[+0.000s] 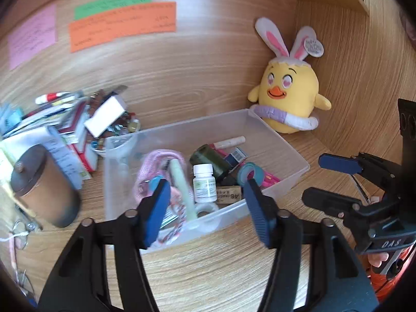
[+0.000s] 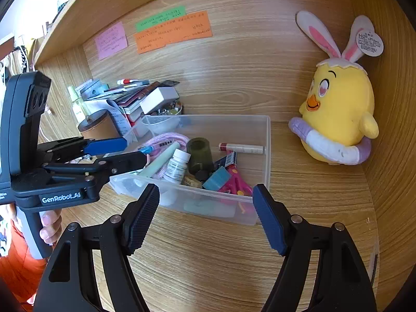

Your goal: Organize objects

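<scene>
A clear plastic box stands on the wooden desk and holds several small items. Among them are a white pill bottle, a dark green cylinder, a pink cord, a pale green tube, a lip balm stick and a teal tape roll. My left gripper hovers open over the box's near left part, its pads touching nothing. My right gripper hangs open and empty just before the box's front wall.
A yellow chick plush sits in the back right corner. A pile of books and boxes and a brown round tin crowd the left. Coloured notes stick to the back wall. Glasses lie at the far left.
</scene>
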